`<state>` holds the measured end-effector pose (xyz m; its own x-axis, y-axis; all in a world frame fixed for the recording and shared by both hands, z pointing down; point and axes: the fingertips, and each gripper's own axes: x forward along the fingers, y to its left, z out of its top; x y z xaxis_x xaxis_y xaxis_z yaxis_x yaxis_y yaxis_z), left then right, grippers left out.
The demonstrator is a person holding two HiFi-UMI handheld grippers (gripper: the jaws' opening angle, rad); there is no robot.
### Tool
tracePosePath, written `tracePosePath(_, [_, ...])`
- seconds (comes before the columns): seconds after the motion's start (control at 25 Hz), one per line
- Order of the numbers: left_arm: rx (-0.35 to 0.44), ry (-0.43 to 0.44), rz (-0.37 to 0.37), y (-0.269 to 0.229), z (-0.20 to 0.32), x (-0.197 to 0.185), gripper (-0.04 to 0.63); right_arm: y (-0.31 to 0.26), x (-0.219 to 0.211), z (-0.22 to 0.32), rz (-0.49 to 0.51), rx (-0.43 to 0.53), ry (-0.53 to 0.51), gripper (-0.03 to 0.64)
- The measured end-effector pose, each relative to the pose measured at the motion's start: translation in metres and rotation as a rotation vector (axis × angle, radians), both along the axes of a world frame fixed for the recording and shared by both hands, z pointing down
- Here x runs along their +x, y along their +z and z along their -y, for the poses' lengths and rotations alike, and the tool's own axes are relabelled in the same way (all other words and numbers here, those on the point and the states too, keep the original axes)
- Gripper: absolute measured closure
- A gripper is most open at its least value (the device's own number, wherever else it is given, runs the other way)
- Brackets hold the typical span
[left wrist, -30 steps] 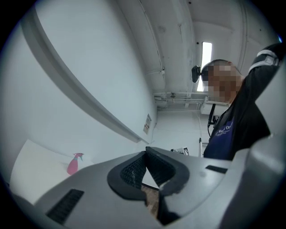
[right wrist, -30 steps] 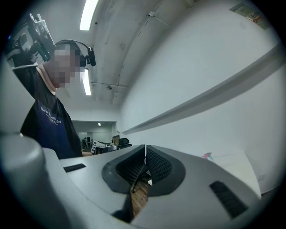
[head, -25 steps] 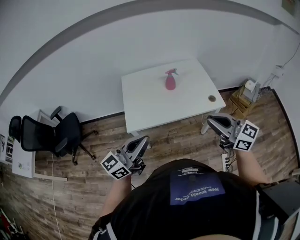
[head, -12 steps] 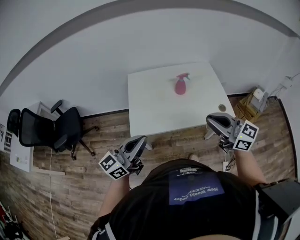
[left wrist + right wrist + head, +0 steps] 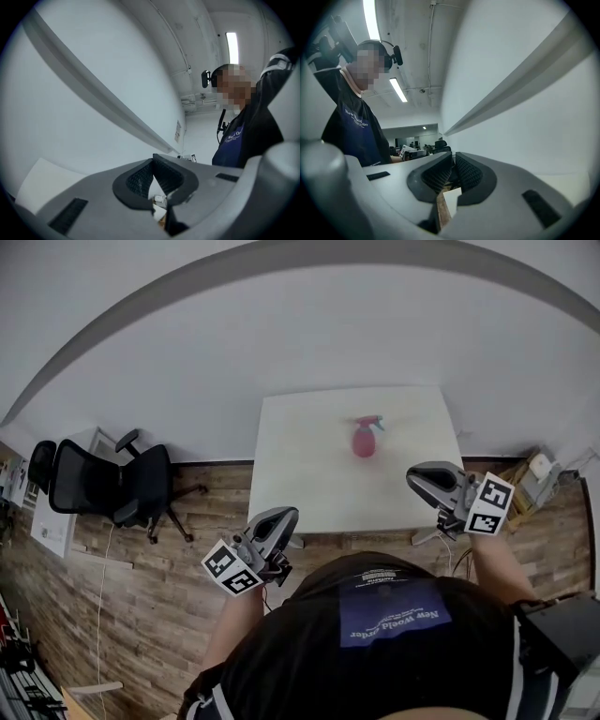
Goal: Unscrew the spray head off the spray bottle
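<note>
A pink spray bottle with a teal spray head stands upright near the middle of the white table in the head view. My left gripper hangs over the wooden floor at the table's near left corner, jaws shut and empty. My right gripper is held over the table's near right edge, also shut on nothing. Both are well short of the bottle. In the left gripper view the left gripper points up at the wall, and in the right gripper view the right gripper does too; the bottle is in neither.
A black office chair stands on the wood floor left of the table. A white wall runs behind the table. Wooden boxes and a white device sit on the floor at the right. A white cabinet is at the far left.
The head view has shifted: the table and bottle now sit lower and nearer in the frame. Both grippers stay shut and keep roughly the same places in front of the body.
</note>
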<state>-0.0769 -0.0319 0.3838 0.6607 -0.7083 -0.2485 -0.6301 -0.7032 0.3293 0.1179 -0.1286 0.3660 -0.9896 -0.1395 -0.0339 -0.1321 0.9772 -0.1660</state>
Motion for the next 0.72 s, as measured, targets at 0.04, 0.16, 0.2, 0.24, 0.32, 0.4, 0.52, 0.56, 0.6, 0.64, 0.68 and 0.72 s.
tracePosePath(0.04, [0.000,-0.004,0.000,-0.001,0.009,0.009,0.592,-0.001,0.006,0.011,0.003,-0.001,-0.011,0.618])
tracePosePath(0.16, [-0.007,-0.017,0.006,-0.002,0.034,0.030,0.592,-0.002,0.017,0.040,0.009,-0.012,-0.049,0.618])
tracePosePath(0.2, [-0.012,-0.026,0.008,-0.003,0.042,0.033,0.593,-0.001,0.019,0.050,0.010,-0.017,-0.063,0.618])
tracePosePath(0.24, [-0.019,-0.036,0.008,-0.003,0.050,0.036,0.592,-0.001,0.020,0.059,0.012,-0.024,-0.076,0.618])
tracePosePath(0.32, [-0.032,-0.051,0.009,-0.001,0.061,0.043,0.592,0.003,0.027,0.073,0.021,-0.037,-0.095,0.618])
tracePosePath(0.4, [-0.046,-0.056,0.016,0.003,0.064,0.054,0.592,0.009,0.035,0.079,0.031,-0.052,-0.105,0.618])
tracePosePath(0.52, [-0.067,-0.055,0.028,0.009,0.072,0.060,0.592,0.016,0.037,0.086,0.045,-0.068,-0.118,0.618])
tracePosePath(0.56, [-0.072,-0.053,0.029,0.010,0.076,0.059,0.592,0.018,0.036,0.088,0.047,-0.070,-0.121,0.618])
tracePosePath(0.6, [-0.076,-0.051,0.028,0.012,0.080,0.058,0.592,0.021,0.035,0.091,0.047,-0.073,-0.121,0.618])
tracePosePath(0.64, [-0.079,-0.046,0.026,0.013,0.085,0.057,0.592,0.023,0.035,0.094,0.046,-0.076,-0.116,0.618])
tracePosePath(0.68, [-0.080,-0.039,0.022,0.014,0.091,0.056,0.592,0.025,0.034,0.097,0.045,-0.081,-0.108,0.618])
tracePosePath(0.72, [-0.080,-0.029,0.019,0.014,0.096,0.054,0.592,0.027,0.033,0.101,0.043,-0.086,-0.098,0.618])
